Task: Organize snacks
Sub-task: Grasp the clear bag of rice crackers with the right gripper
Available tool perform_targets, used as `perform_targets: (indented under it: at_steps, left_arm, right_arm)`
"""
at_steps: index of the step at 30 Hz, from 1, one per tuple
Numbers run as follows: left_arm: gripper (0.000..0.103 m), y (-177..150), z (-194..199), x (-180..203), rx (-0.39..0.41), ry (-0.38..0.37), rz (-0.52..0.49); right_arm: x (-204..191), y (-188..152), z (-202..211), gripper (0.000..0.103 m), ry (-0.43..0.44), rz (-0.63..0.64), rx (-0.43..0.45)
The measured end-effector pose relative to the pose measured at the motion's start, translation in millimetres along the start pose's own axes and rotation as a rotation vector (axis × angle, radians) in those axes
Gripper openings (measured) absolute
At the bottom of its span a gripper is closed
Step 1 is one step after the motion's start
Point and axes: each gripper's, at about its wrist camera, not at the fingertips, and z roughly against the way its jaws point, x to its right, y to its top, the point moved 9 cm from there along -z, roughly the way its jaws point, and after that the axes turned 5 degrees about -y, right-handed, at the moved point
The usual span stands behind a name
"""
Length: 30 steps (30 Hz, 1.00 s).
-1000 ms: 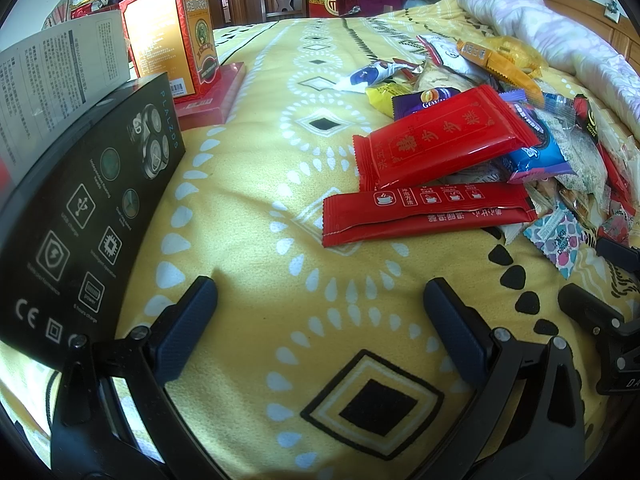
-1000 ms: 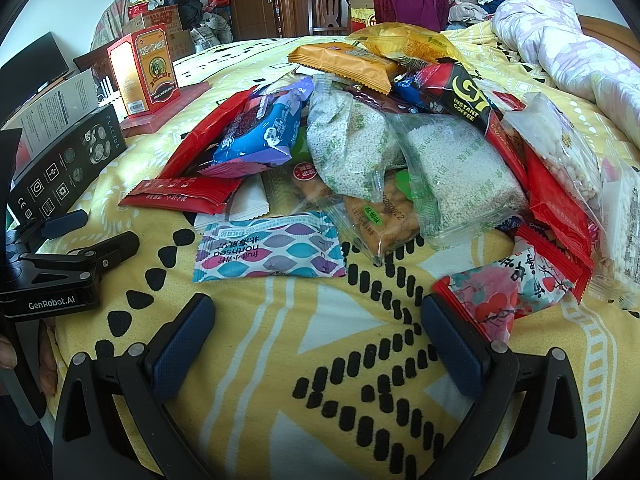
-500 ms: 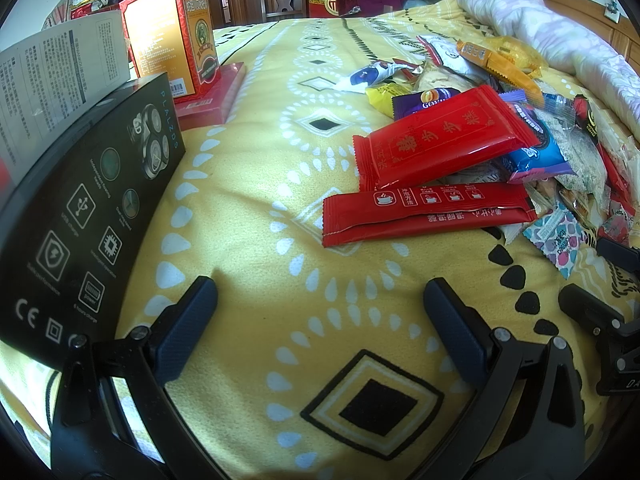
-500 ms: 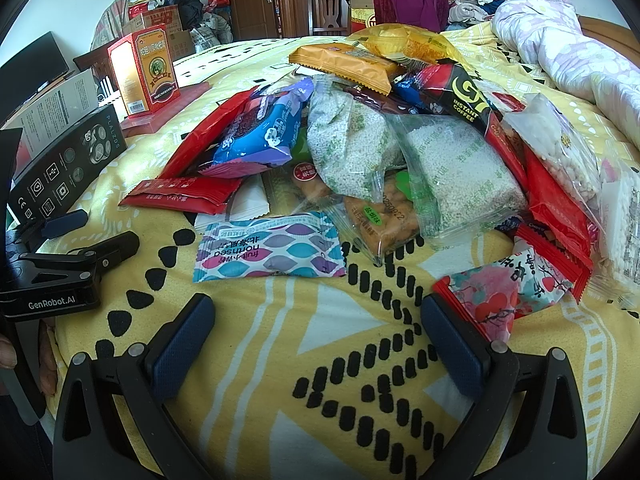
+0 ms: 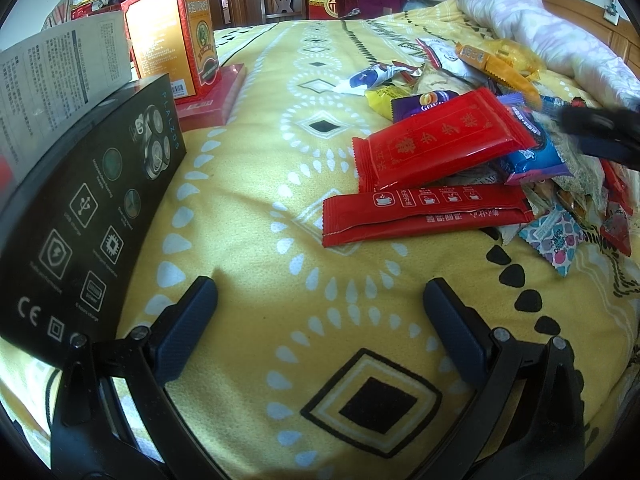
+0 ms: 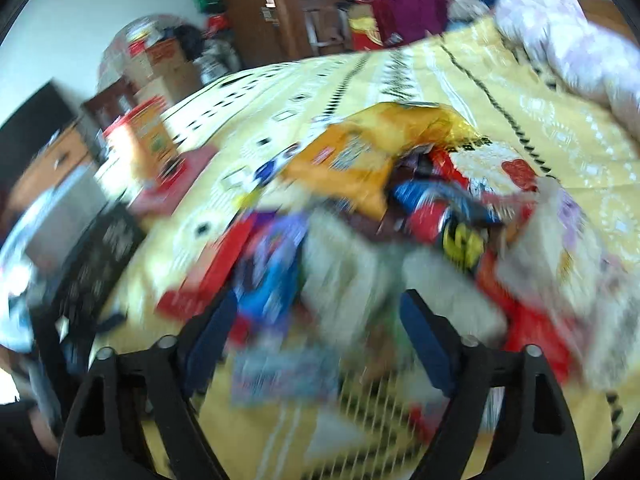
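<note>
Left wrist view: my left gripper (image 5: pixel 320 328) hangs over bare yellow bedspread (image 5: pixel 256 184) near the bed's near edge, jaws wide, nothing between them. Snack pile (image 5: pixel 500 152) sits toward the bed's right side: a red flat packet (image 5: pixel 444 140) leaning on a long red sachet (image 5: pixel 424 212), a blue wrapper (image 5: pixel 536 156) behind, a dotted pastel packet (image 5: pixel 556 240) at the pile's near fringe. Boxes line the left edge: black shaver box (image 5: pixel 84 208), then a red-orange carton (image 5: pixel 176 40) on a flat red box (image 5: pixel 216 92). A dark blurred shape over the pile at the frame's right is, I think, my right gripper (image 5: pixel 600 132).

Right wrist view: heavy motion blur. Right gripper (image 6: pixel 316 332) is over the pile, pointing at the blue wrapper (image 6: pixel 272 280) and the pale grainy bags (image 6: pixel 352 276). Jaws moderately open, no pad pressing anything that I can make out. An orange bag (image 6: pixel 352 160) tops the far side.

Step, imo: sorting barely begun, right side on approach to a first pick. Next: steady over one packet, drop, close on a flat edge w/o dragging its neighbours.

Vs a sec ago: left view's unchanged except that the right gripper sat low at the frame's right edge and is now up over the pile. Right view was sharp and nearer the bed's near edge; its jaws have just been closing from full width, w/ nothing between them.
</note>
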Motion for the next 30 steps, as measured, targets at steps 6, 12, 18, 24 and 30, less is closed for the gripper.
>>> perform_targets:
  at_steps: [6, 12, 18, 24, 30]
  left_arm:
    - [0.103, -3, 6, 2, 0.010, -0.011, 0.003]
    - [0.103, -3, 6, 2, 0.013, -0.017, 0.006]
    - [0.103, -3, 6, 2, 0.012, -0.016, 0.005]
    - [0.103, -5, 12, 3, 0.008, -0.060, 0.007]
    - [0.103, -2, 26, 3, 0.001, -0.092, 0.050]
  right_arm:
    - [-26, 5, -41, 0.070, 0.097, 0.006, -0.100]
    - [-85, -67, 1, 0.050, 0.215, 0.259, -0.187]
    - [-54, -90, 40, 0.049, 0.145, 0.158, -0.144]
    - [-39, -95, 40, 0.051, 0.093, 0.169, -0.175]
    - [-41, -105, 23, 0.059, 0.070, 0.182, -0.194]
